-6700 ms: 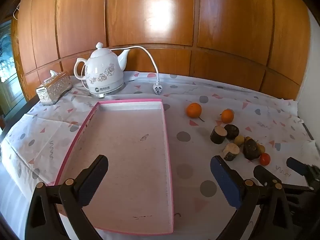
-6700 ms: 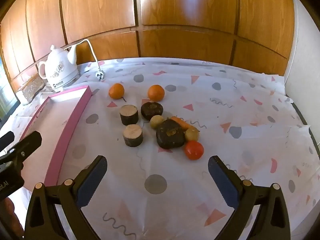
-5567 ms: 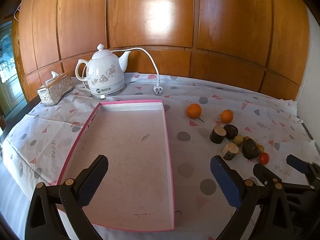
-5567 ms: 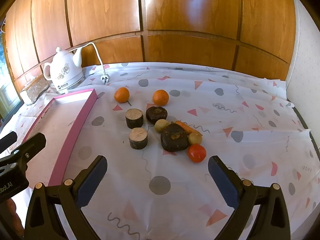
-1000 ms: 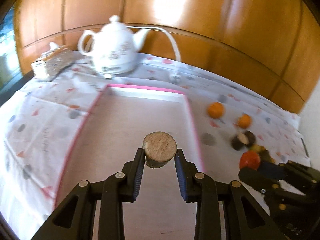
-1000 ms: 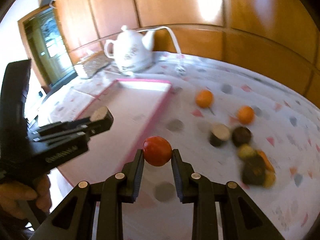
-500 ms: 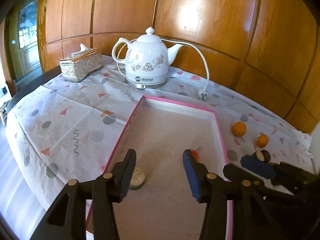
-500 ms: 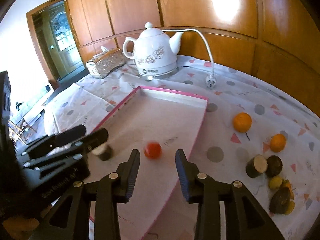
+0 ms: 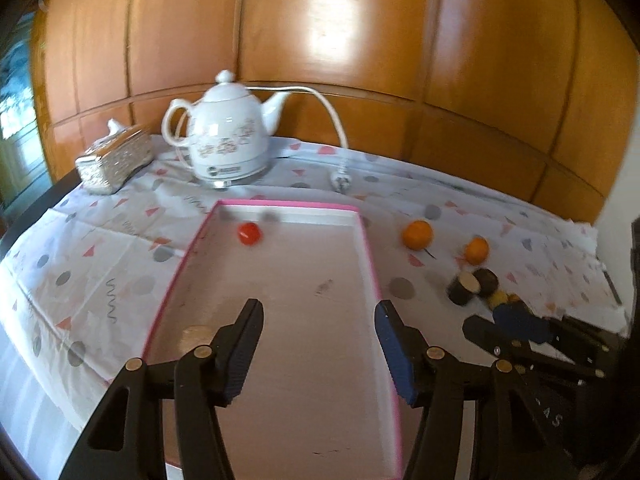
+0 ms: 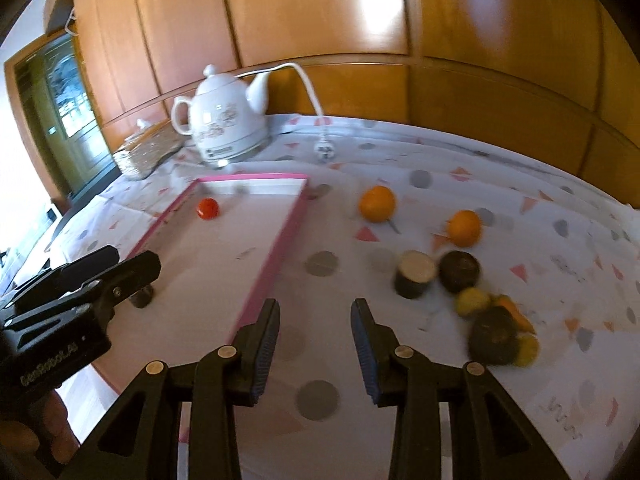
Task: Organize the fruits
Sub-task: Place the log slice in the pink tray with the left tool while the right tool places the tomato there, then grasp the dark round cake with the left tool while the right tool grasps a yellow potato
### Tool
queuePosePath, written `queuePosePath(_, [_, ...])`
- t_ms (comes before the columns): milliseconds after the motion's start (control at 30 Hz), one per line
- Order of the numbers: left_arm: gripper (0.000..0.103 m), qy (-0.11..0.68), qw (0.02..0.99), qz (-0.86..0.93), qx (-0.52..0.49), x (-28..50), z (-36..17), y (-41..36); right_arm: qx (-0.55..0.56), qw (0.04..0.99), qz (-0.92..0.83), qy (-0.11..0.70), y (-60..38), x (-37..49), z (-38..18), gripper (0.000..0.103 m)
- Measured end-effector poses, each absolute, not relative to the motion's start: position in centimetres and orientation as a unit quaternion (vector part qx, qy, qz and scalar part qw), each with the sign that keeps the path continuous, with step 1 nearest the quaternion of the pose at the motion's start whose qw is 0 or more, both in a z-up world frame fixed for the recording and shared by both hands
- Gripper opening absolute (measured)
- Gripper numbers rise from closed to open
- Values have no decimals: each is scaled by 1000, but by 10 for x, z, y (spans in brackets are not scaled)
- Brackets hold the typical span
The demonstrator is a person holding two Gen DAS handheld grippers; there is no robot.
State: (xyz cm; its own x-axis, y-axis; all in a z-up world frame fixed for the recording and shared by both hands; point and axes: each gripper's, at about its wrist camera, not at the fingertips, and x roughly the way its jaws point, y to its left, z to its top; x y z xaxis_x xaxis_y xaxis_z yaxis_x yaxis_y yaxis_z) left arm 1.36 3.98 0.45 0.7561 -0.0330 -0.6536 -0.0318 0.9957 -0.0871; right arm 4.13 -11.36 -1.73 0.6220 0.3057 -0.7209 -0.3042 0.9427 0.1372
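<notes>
1. Hovering above the near end of the pink-rimmed tray (image 9: 370, 256), the left gripper (image 9: 320, 344) has its fingers spread wide apart and holds nothing.
2. The right gripper (image 10: 314, 340) hangs over the patterned tablecloth (image 10: 520, 184), just right of the tray's right rim; its fingers are also apart and empty.
3. A red tomato (image 9: 249, 233) lies inside the tray near the far left corner, close to the far wall.
4. A cut log piece (image 9: 195, 337) sits inside the tray at the near left, beside the left rim and partly hidden behind the left gripper's finger.
5. Two oranges (image 10: 377, 203) lie on the cloth to the right of the tray, apart from each other.
6. Nearer and further right, a second log piece (image 10: 414, 274) stands touching or just beside a dark round item (image 10: 459, 271); which, blur prevents telling.
7. A cluster of small yellowish fruits, an orange strip and another dark lump (image 10: 494, 334) lies nearer still; details are blurred.
8. A white kettle (image 9: 228, 142) with its cord stands beyond the tray's far end, with a silver tissue box (image 9: 114, 158) to its left.
</notes>
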Motion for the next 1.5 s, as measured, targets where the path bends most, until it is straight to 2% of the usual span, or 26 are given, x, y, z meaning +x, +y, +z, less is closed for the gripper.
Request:
queuePosePath(800, [59, 400, 906, -140, 13, 24, -21, -50, 85, 897, 3, 434, -270, 20, -59, 37])
queuePosePath(1500, [59, 420, 885, -203, 3, 37, -35, -81, 52, 889, 40, 453, -268, 64, -77, 33])
